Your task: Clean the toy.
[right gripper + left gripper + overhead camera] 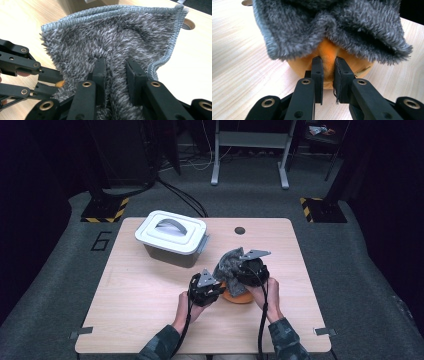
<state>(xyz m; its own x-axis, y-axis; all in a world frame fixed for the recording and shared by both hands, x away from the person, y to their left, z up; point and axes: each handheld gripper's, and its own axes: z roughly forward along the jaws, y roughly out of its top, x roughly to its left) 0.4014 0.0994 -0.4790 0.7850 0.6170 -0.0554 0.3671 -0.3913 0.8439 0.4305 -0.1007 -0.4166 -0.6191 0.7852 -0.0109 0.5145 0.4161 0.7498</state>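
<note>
An orange round object point(238, 296) sits on the wooden table point(150, 300), right of the middle. A grey fluffy cloth point(227, 262) is draped over its top. My left gripper point(218, 290) reaches in from the left and is shut on a fold of the orange object point(302, 66), just below the cloth point(332, 27); its tips point(328, 61) pinch the orange rim. My right gripper point(237, 270) is above and to the right, shut on the cloth point(112, 35), with the pile bunched between its tips point(116, 63). The cloth hides most of the orange object.
A white lidded box point(172, 236) with a grey handle stands at the back left of the table. A round cable hole point(240, 230) lies at the back middle. Bare wood extends to the left and along the near edge. Beyond the table is grey floor with metal stand legs.
</note>
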